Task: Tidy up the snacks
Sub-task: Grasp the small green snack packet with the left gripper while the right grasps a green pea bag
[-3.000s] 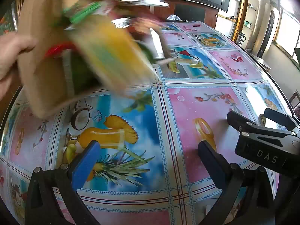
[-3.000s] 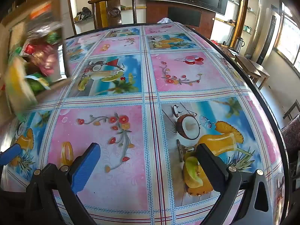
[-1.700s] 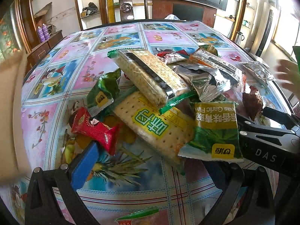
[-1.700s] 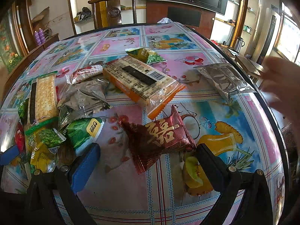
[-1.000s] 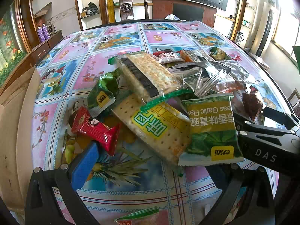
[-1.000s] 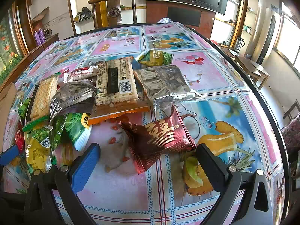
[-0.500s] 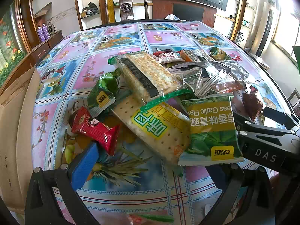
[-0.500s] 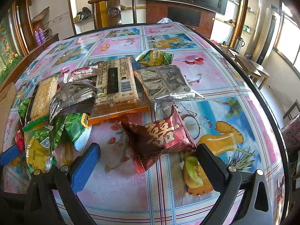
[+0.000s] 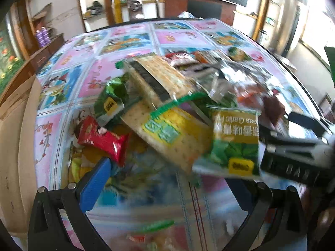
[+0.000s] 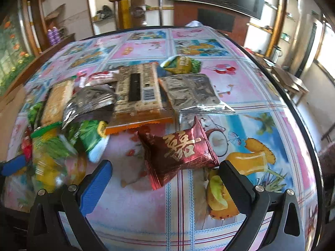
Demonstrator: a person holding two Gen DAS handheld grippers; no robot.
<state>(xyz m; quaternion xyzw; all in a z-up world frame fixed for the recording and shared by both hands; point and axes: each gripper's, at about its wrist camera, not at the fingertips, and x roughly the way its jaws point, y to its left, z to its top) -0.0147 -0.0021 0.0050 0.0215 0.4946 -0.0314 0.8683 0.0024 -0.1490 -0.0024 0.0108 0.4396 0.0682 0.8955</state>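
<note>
Sorting has hardly begun, by the look of it: the snacks (image 10: 138, 96) lie in a loose heap on the desk (image 10: 261, 113), none grouped. Both grippers gape wide and carry nothing. Just ahead of the right gripper (image 10: 165, 179), between its jaws, lies a maroon pack (image 10: 180, 148). Ahead of the left gripper (image 9: 169, 175) sit a cracker pack (image 9: 171, 133) and a pea bag (image 9: 234, 140), blurred. Only the left view shows the box (image 9: 14, 138), outside its left jaw, probably the snacks' destination.
</note>
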